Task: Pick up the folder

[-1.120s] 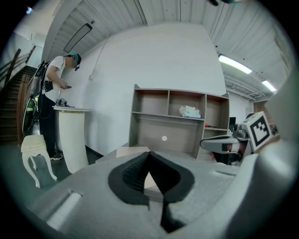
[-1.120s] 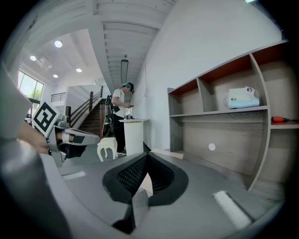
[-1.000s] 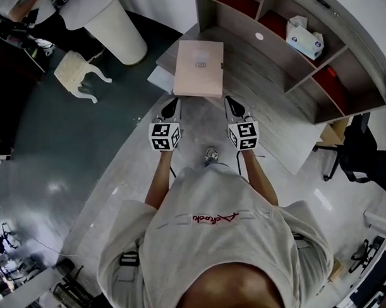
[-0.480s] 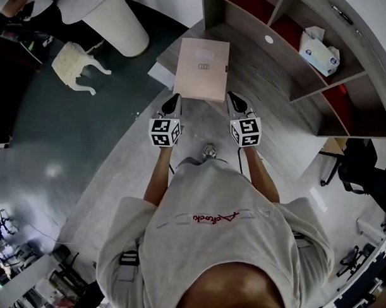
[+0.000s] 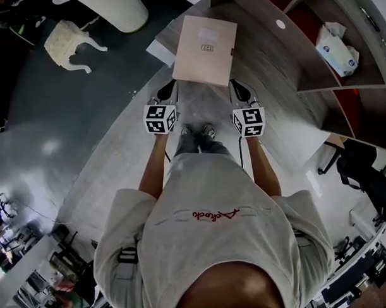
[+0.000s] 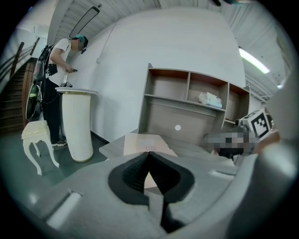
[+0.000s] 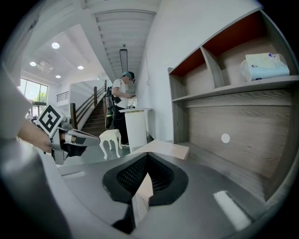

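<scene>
Starting at the left, my left gripper has moved forward and a little down during the last second. Its tip is now just beside the near left corner of the folder, and its jaws are pressed together with nothing between them. The folder has not moved: it lies flat and closed on the grey desk, in front of the shelf unit. My right gripper made the same advance and is now just beside the near right corner. Its jaws also meet at the tips and hold nothing. I judge that the approach is almost finished but the pick has not begun. With both pairs of jaws closed I cannot take the edge, so I think they must open first.
</scene>
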`<state>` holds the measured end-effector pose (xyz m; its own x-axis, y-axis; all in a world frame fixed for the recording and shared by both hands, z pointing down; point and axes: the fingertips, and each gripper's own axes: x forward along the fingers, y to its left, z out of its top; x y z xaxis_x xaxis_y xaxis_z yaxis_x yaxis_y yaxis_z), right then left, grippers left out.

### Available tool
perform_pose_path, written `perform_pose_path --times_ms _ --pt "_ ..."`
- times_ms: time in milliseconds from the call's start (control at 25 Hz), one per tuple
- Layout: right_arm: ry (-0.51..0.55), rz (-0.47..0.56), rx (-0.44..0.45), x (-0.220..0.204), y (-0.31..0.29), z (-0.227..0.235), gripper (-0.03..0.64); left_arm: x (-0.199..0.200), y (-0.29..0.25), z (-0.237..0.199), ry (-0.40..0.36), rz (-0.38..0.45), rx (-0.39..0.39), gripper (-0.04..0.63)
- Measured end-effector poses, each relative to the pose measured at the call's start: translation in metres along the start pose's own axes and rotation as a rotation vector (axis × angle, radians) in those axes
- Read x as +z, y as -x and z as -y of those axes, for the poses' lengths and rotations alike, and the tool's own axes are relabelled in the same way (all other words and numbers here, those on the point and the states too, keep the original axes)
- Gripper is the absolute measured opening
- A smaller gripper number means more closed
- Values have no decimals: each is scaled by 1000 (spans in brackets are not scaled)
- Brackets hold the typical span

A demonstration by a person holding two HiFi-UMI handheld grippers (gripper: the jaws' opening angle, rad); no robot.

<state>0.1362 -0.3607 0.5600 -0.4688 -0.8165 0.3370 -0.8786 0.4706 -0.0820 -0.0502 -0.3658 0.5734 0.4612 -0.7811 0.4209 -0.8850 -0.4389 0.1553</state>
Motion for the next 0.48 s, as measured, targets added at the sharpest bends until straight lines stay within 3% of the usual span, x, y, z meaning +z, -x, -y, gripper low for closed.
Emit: perform_pose_path --times_ms 480 --pt "-20 -66 -19 -27 -25 -14 6 -35 -21 -32 67 -57 -45 0"
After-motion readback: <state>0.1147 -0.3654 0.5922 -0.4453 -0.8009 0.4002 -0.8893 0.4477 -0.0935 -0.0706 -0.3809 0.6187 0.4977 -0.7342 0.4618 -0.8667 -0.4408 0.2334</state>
